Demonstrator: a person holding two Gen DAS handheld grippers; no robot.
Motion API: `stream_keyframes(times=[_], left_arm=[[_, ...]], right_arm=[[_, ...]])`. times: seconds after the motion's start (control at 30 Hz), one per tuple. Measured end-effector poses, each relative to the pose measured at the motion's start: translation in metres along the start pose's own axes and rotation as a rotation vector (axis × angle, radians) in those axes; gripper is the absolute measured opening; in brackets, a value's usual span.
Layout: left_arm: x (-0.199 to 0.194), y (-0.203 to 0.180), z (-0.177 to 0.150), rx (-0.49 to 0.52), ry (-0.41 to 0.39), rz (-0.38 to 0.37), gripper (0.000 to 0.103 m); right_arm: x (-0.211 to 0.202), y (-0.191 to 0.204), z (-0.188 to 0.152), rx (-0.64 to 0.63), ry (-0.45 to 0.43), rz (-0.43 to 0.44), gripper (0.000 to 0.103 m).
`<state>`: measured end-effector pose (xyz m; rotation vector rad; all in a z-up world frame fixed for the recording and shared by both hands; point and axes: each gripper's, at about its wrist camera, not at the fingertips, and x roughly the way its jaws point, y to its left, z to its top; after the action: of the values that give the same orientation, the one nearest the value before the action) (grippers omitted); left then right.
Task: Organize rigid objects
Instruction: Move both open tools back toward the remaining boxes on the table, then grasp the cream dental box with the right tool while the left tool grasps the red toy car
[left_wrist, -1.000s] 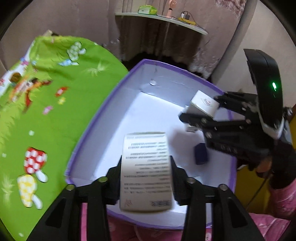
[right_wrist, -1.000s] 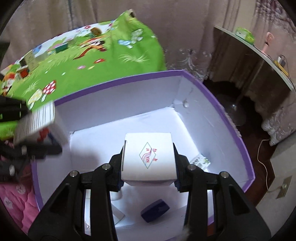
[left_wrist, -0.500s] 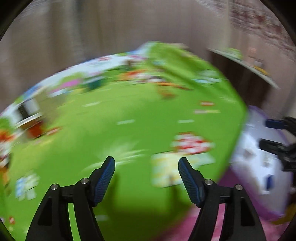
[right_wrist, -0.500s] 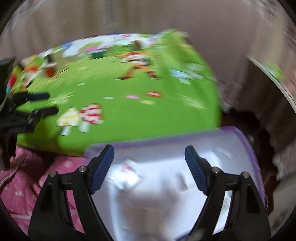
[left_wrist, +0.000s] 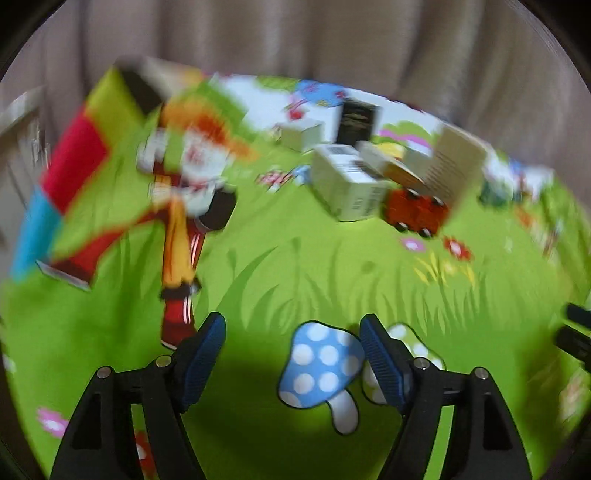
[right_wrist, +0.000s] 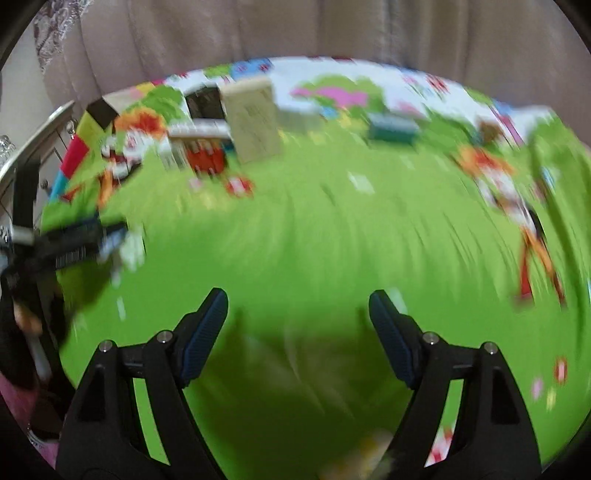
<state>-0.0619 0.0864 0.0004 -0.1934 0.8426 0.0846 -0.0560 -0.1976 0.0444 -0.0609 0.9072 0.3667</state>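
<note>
Both views motion-blurred; detail is limited.

Left tool (left_wrist: 291, 345): jaws wide and opening, nothing between the blue pads (left_wrist: 201, 358). It points down over a green cartoon-print sheet (left_wrist: 295, 258) that covers a bed-like surface. A blue spotted mushroom print (left_wrist: 321, 369) lies directly under the gap between the fingers.

Ahead of the left tool and slightly to its right, a cluster of small rigid items sits on the sheet, well apart from the fingertips: a white carton (left_wrist: 349, 181) lying flat, a red-orange toy car (left_wrist: 417, 212) touching or just beside its right end, a tall cream box (left_wrist: 452, 166) standing behind the car, a small white box (left_wrist: 299, 134) and a black box (left_wrist: 356, 123) further back. Exact contacts inside the cluster cannot be told through the blur.

Right tool (right_wrist: 297, 325): jaws wide, empty. It points down over bare green sheet (right_wrist: 314, 229). The same cluster lies ahead and to its left, far from the pads: cream box (right_wrist: 255, 125) upright, red-orange toy car (right_wrist: 205, 157) to its left, black box (right_wrist: 203, 101) behind. A teal box (right_wrist: 393, 129) lies ahead to the right, apart from the cluster.

The left tool (right_wrist: 79, 243) shows at the left edge of the right wrist view, low over the sheet.

Beige curtain (left_wrist: 295, 40) behind the bed.
</note>
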Motion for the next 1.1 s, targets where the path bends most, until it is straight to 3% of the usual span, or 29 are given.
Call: stream_keyframes(times=[0.07, 0.23, 0.33, 0.37, 0.47, 0.5, 0.57, 0.6, 0.7, 0.83, 0.9, 0.97, 1.0, 1.1], left_arm=[[-0.001, 0.003, -0.001, -0.031, -0.005, -0.015, 0.082], [0.000, -0.001, -0.003, 0.003, 0.007, -0.013, 0.087], [0.000, -0.006, -0.003, 0.027, 0.020, -0.017, 0.095], [0.002, -0.007, -0.003, 0.037, 0.028, -0.024, 0.101], [0.008, -0.008, -0.002, 0.053, 0.040, -0.030, 0.103], [0.007, -0.008, -0.002, 0.051, 0.039, -0.033, 0.103], [0.006, -0.006, -0.002, 0.041, 0.034, -0.046, 0.103], [0.005, -0.005, -0.002, 0.035, 0.031, -0.053, 0.103], [0.003, -0.002, -0.003, 0.022, 0.025, -0.067, 0.103], [0.004, -0.006, -0.002, 0.037, 0.032, -0.049, 0.103], [0.005, -0.010, -0.002, 0.059, 0.043, -0.022, 0.103], [0.009, -0.018, -0.003, 0.100, 0.061, 0.023, 0.103], [0.012, -0.024, -0.003, 0.135, 0.077, 0.059, 0.103], [0.013, -0.025, -0.003, 0.144, 0.081, 0.056, 0.103]], right_arm=[[0.006, 0.013, 0.040, -0.014, -0.044, 0.004, 0.081], [0.035, 0.041, 0.150, -0.037, -0.139, 0.050, 0.081], [0.080, 0.059, 0.202, -0.065, -0.062, 0.020, 0.081], [0.092, 0.064, 0.211, -0.083, -0.038, -0.003, 0.081], [0.123, 0.076, 0.230, -0.156, 0.042, -0.068, 0.076], [0.131, 0.080, 0.232, -0.191, 0.076, -0.089, 0.072], [0.134, 0.080, 0.226, -0.250, 0.114, -0.103, 0.050], [0.130, 0.077, 0.219, -0.272, 0.127, -0.088, 0.044], [0.101, 0.055, 0.190, -0.299, 0.131, -0.015, 0.041], [0.054, 0.024, 0.142, -0.318, 0.114, 0.005, 0.042], [0.038, 0.007, 0.120, -0.298, 0.107, 0.028, 0.048], [0.030, -0.007, 0.106, -0.276, 0.076, 0.039, 0.076], [0.031, -0.009, 0.103, -0.269, 0.066, 0.042, 0.080], [0.039, -0.014, 0.093, -0.239, 0.070, 0.105, 0.082]])
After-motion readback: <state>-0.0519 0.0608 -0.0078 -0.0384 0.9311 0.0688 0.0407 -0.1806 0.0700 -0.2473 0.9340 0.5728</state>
